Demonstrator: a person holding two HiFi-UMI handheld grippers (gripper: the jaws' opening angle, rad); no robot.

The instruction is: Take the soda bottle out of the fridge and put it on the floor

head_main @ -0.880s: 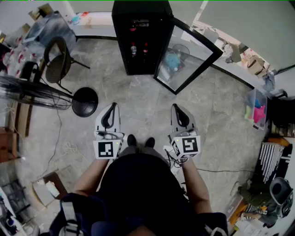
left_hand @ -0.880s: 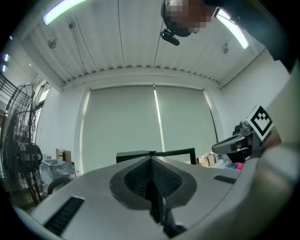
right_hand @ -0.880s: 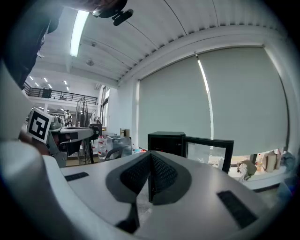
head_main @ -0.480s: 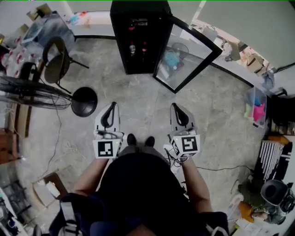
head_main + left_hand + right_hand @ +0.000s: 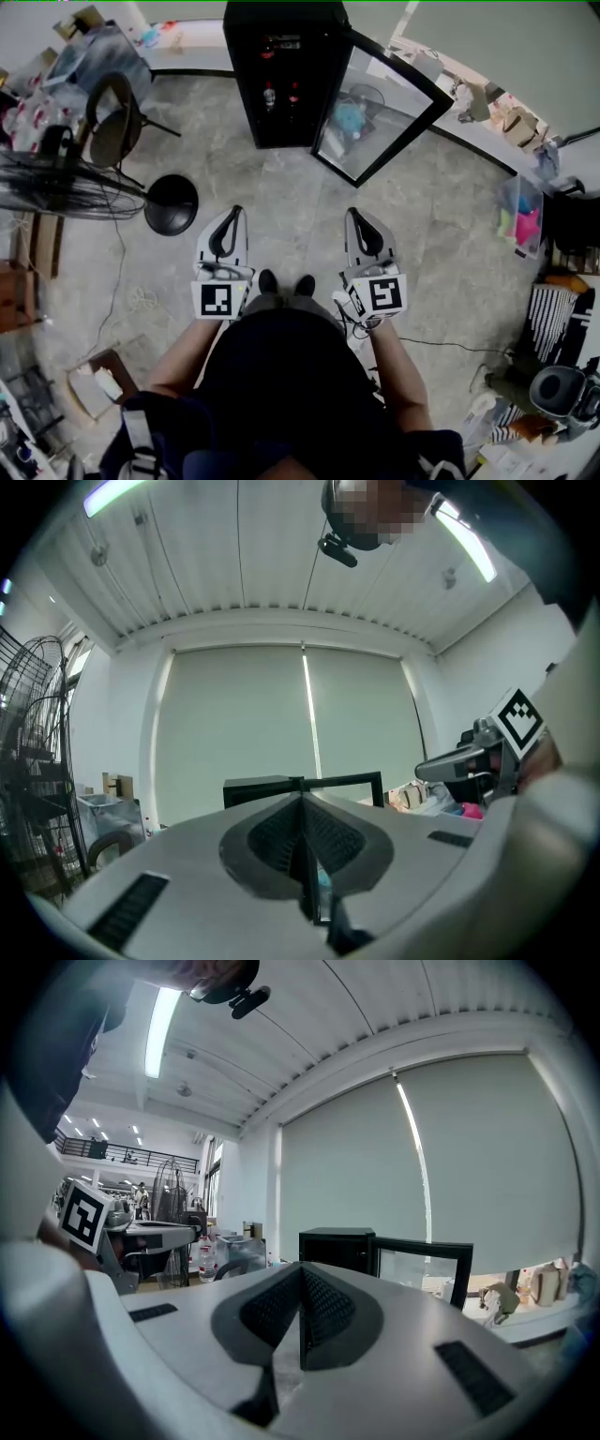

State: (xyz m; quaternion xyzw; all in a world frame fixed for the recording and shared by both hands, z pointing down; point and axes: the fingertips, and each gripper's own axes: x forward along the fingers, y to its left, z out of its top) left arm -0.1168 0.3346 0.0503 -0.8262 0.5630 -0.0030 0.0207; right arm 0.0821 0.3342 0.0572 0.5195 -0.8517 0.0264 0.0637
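Observation:
A black fridge (image 5: 281, 75) stands at the far end of the floor, its glass door (image 5: 380, 108) swung open to the right. On a shelf inside are two small dark bottles with red labels (image 5: 269, 97), too small to tell apart. My left gripper (image 5: 231, 216) and right gripper (image 5: 355, 217) are held side by side in front of the person's body, well short of the fridge and pointing at it. Both are shut with nothing between the jaws. Past the closed jaws, the fridge (image 5: 272, 785) shows in the left gripper view and the fridge (image 5: 337, 1239) in the right gripper view.
A standing fan with a round black base (image 5: 172, 206) is at the left, and a chair (image 5: 117, 127) behind it. A cable (image 5: 450, 347) runs across the floor at the right. A clear plastic box (image 5: 523, 220) and clutter line the right wall. The person's feet (image 5: 286, 284) are between the grippers.
Both grippers have edged slightly toward the fridge. Their jaws stay shut.

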